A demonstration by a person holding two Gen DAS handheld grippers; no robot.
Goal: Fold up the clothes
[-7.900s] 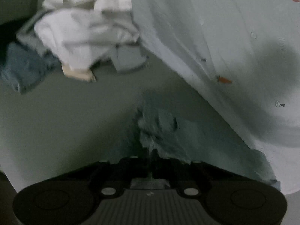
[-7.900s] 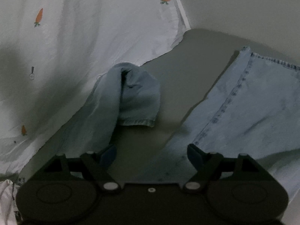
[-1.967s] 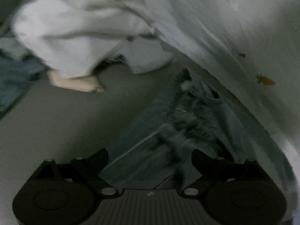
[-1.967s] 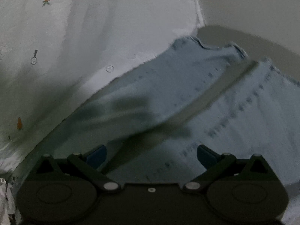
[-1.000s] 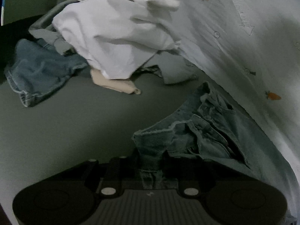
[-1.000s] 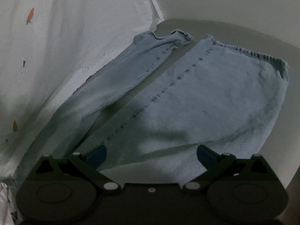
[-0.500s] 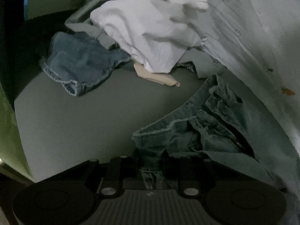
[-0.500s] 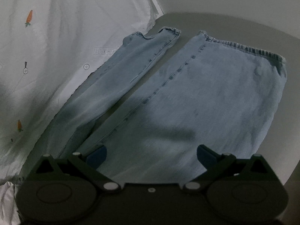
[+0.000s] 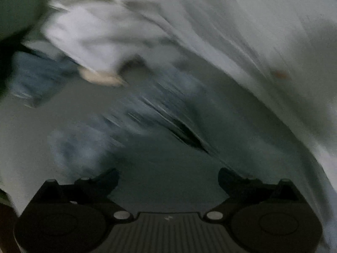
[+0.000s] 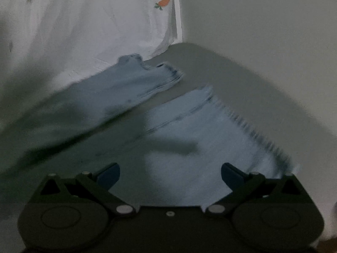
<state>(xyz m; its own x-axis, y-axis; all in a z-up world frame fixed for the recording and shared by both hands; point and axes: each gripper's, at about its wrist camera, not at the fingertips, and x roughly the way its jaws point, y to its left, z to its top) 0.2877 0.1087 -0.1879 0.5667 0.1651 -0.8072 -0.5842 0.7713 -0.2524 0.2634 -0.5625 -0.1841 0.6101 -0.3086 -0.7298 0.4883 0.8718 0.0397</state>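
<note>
Light blue jeans lie on the grey surface. In the right wrist view both legs [image 10: 200,130] stretch away from me, hems at the far end. In the blurred left wrist view the waist end [image 9: 147,113] lies just ahead. My left gripper [image 9: 167,177] is open and empty, over the waist end. My right gripper [image 10: 170,172] is open and empty, low over the nearer leg.
A white sheet with carrot prints [image 9: 263,42] [image 10: 94,27] hangs along one side. A pile of white clothes [image 9: 101,35] and another blue denim piece [image 9: 33,80] lie at the far left. A pale wall [image 10: 263,31] stands behind the surface's edge.
My left gripper has opened and let go of the jeans' waistband, and its view is blurred by motion. My right gripper has dropped lower and nearer to the legs, still open.
</note>
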